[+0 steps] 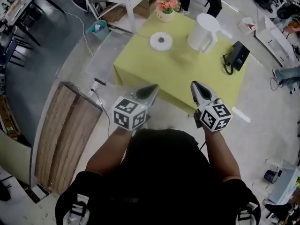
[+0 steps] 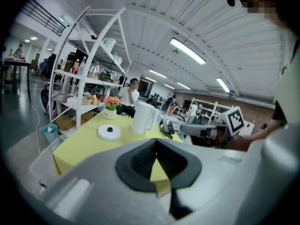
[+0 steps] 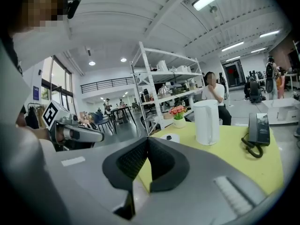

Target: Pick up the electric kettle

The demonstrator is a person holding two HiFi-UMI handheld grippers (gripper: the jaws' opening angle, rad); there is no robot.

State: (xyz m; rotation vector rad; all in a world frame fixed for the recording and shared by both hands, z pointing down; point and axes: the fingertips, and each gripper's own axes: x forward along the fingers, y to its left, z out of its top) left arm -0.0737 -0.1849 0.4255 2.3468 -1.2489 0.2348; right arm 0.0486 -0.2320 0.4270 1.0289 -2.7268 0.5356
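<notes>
Your left gripper (image 1: 152, 89): jaws closed, empty, at the bench's (image 1: 187, 74) near edge. Round base (image 1: 161, 41) sits toward the far corner. Your right gripper (image 1: 196, 86): jaws closed, empty, also at the near edge. White electric kettle (image 1: 202, 33) stands upright by the far right edge, off the base.

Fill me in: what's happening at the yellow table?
A person holds a gripper in each hand at the near edge of the yellow table. The left gripper and right gripper are both shut and empty, touching nothing. The white electric kettle stands upright at the far side, off its round base, not yet picked up. A telephone and flower pot sit nearby.
</notes>
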